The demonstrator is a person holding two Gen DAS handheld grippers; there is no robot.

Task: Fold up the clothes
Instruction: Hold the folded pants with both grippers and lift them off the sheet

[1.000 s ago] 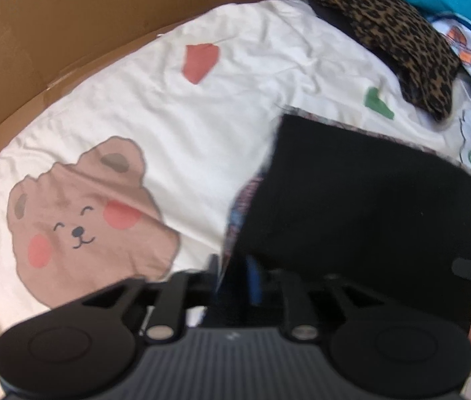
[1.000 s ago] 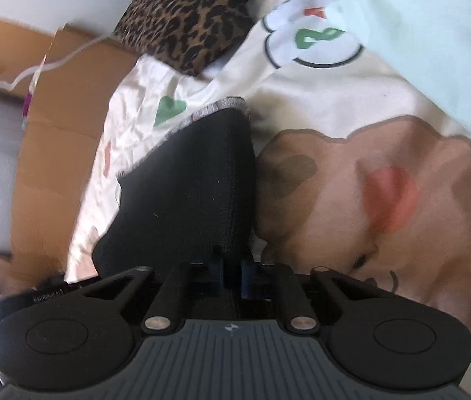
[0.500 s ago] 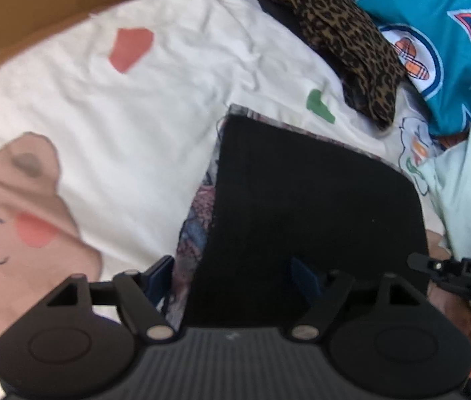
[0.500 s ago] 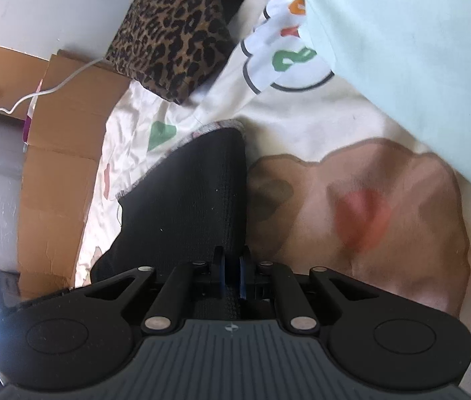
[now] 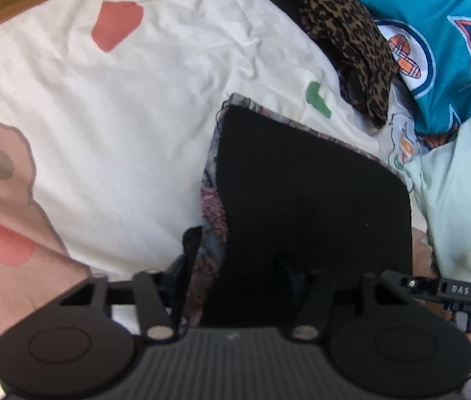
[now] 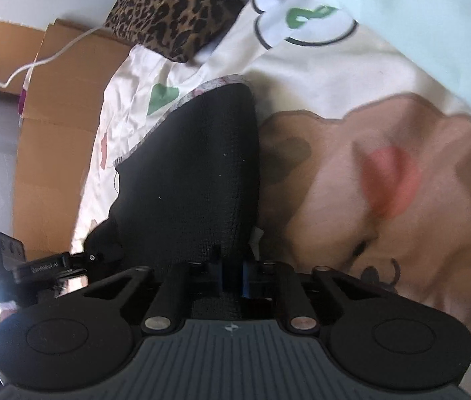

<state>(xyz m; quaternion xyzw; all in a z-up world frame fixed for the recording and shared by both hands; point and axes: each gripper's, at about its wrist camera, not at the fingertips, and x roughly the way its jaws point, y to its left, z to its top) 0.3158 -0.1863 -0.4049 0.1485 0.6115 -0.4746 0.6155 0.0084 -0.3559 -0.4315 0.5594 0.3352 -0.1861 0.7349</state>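
The black garment [image 5: 312, 200] lies folded on the bear-print sheet [image 5: 135, 133], directly ahead of both tools, its black layer on top and a strip of patterned lining [image 5: 213, 206] showing along the edge that faces the left tool's left finger. A second ago the left gripper [image 5: 235, 276] was pinched tight on the near corner of the cloth; now its fingers stand spread wide, with the garment's near edge lying loose between them, so the corner has been let go and the top layer has settled flat. The right gripper [image 6: 232, 275], seen from its own camera, stays pressed together on the garment's near edge, the cloth running straight out from between its fingers as it did a second ago.

That reads as one fold just laid down: the left side is released while the right side is still held, probably to keep the edge from sliding while the layer settles. The lining still peeks out along the left and far edges, so the layers are not quite flush and may want a small tug.

Farther ahead of the left tool lies a leopard-print cloth [image 5: 342, 33], with a teal printed fabric [image 5: 442, 50] and a pale mint garment [image 5: 462, 183] off to its right. Brown cardboard [image 6: 55, 116] borders the sheet to the far left of the right tool.
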